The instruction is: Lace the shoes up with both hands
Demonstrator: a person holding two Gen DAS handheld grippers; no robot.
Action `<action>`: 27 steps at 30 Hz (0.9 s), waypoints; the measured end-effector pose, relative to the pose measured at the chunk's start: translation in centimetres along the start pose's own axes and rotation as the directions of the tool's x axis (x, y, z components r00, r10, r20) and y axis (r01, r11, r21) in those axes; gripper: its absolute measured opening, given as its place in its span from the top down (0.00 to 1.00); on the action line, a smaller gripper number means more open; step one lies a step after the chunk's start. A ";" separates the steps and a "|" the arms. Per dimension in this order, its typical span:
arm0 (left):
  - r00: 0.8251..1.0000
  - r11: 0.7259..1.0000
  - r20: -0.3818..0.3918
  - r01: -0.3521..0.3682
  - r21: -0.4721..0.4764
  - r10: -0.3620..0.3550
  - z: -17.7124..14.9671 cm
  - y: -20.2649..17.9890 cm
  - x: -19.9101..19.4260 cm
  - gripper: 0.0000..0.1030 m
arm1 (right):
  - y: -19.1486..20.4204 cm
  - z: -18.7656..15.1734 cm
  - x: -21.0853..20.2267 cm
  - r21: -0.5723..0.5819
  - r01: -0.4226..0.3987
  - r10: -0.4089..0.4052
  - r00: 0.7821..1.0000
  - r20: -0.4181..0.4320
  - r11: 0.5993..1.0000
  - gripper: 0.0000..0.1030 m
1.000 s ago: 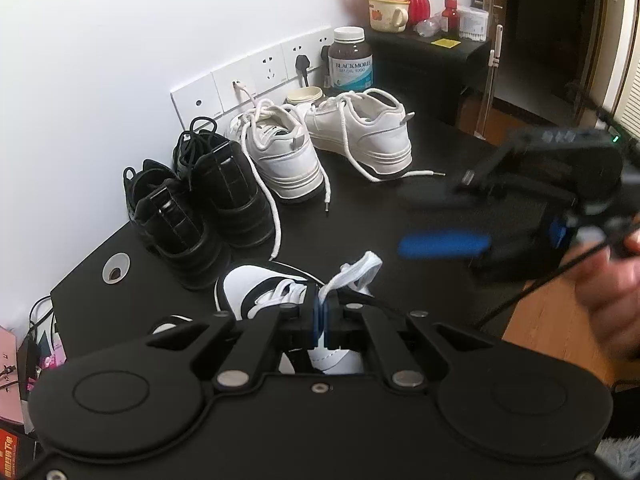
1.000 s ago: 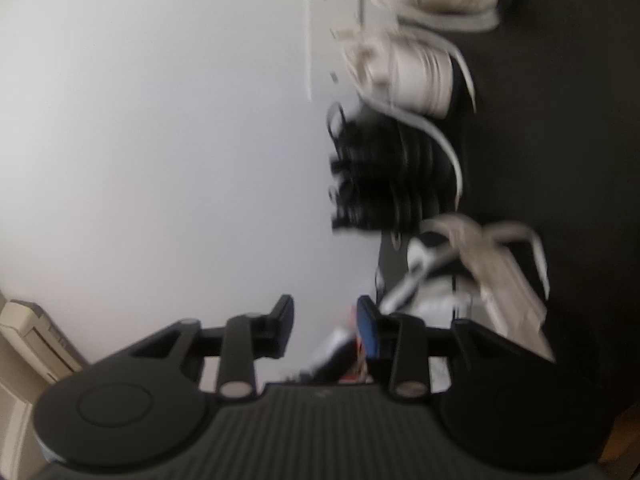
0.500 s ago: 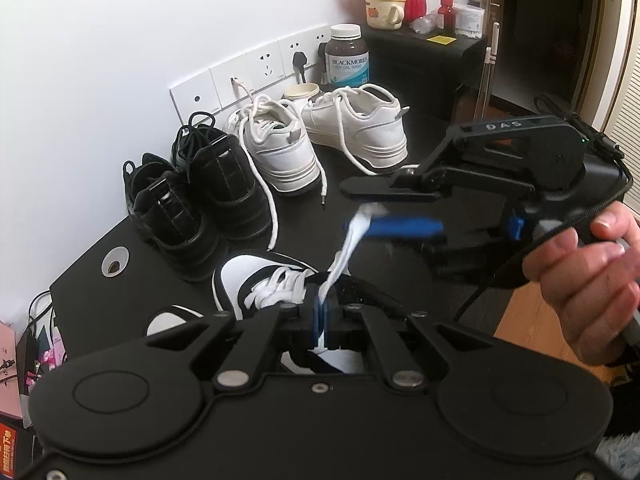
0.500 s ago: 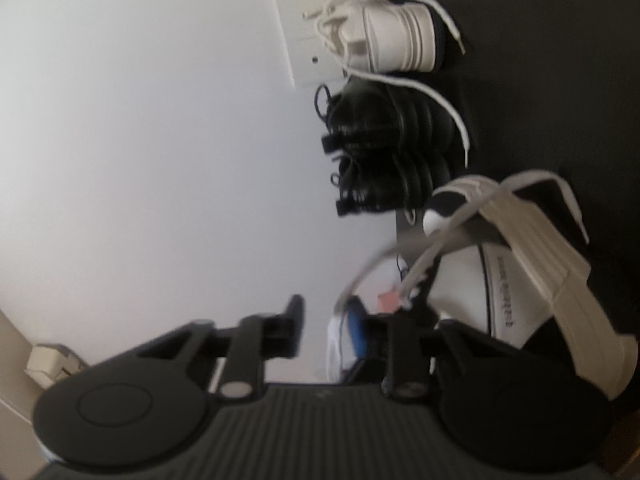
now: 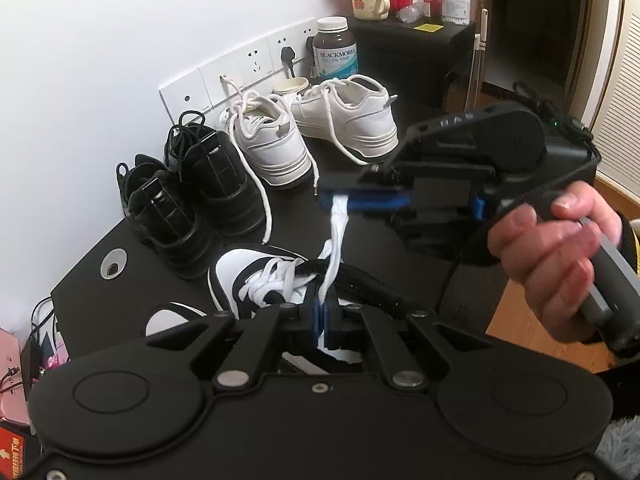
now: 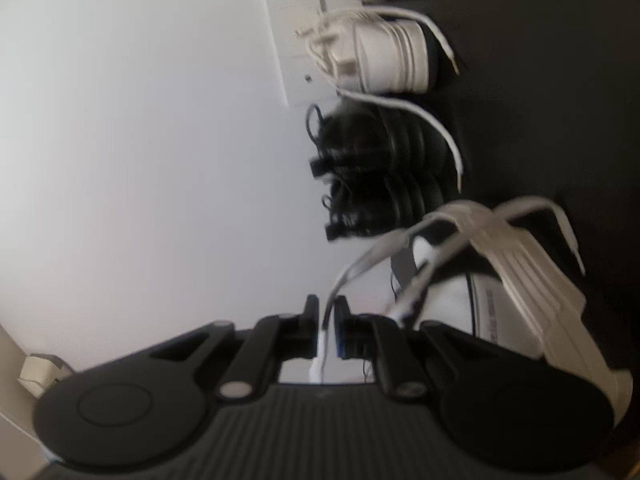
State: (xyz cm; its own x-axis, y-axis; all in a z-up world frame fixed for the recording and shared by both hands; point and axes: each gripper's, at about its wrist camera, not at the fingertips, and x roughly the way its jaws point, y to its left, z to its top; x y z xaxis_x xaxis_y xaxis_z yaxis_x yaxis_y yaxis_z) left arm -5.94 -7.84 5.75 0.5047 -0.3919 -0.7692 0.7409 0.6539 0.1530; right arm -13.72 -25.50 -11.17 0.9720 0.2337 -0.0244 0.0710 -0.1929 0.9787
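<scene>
The left gripper [image 5: 325, 316] is clamped tight on a flat white shoelace [image 5: 337, 240], which runs up and away to the right gripper [image 5: 352, 196]. That gripper's blue-padded fingers [image 5: 376, 203] are pinched on the lace's far end, with a person's hand [image 5: 560, 260] around its handle. The lace belongs to a black-and-white sneaker [image 5: 256, 280] lying on the black table [image 5: 136, 300] just beyond the left gripper. Farther back, near the wall, stand a pair of black shoes [image 5: 188, 200] and, to their right, a pair of white sneakers [image 5: 312, 136] with loose laces. In the blurred right wrist view the lace [image 6: 332, 304] passes between the nearly closed jaws.
</scene>
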 end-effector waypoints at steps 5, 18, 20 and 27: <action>1.000 0.999 0.010 -0.022 -0.026 0.022 -0.1 0.8 -0.4 0.98 | 1.4 0.6 -0.6 -0.076 -0.022 0.026 0.998 0.056 0.997 0.96; 0.997 0.994 0.026 -0.071 -0.086 0.073 -0.8 3.1 -0.9 0.85 | 7.7 -2.2 -0.8 -0.449 0.105 -0.093 0.994 0.049 0.887 0.96; 0.995 0.996 0.074 -0.064 -0.065 0.069 -0.8 2.6 -1.6 0.50 | 9.0 -3.4 -0.3 -0.546 0.147 -0.143 0.988 0.049 0.825 0.96; 0.977 1.000 0.213 -0.003 -0.029 0.009 1.2 0.2 -2.8 0.50 | 12.1 -6.1 0.5 -0.684 0.168 -0.195 0.980 0.038 0.710 0.96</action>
State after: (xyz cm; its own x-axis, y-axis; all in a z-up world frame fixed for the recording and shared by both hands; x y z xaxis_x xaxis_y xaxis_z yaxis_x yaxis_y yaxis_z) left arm -6.67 -7.37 8.62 0.5944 -0.5145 -0.6180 0.7262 0.6735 0.1378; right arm -13.78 -21.89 1.90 0.9472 0.2304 -0.2228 0.0606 0.5539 0.8304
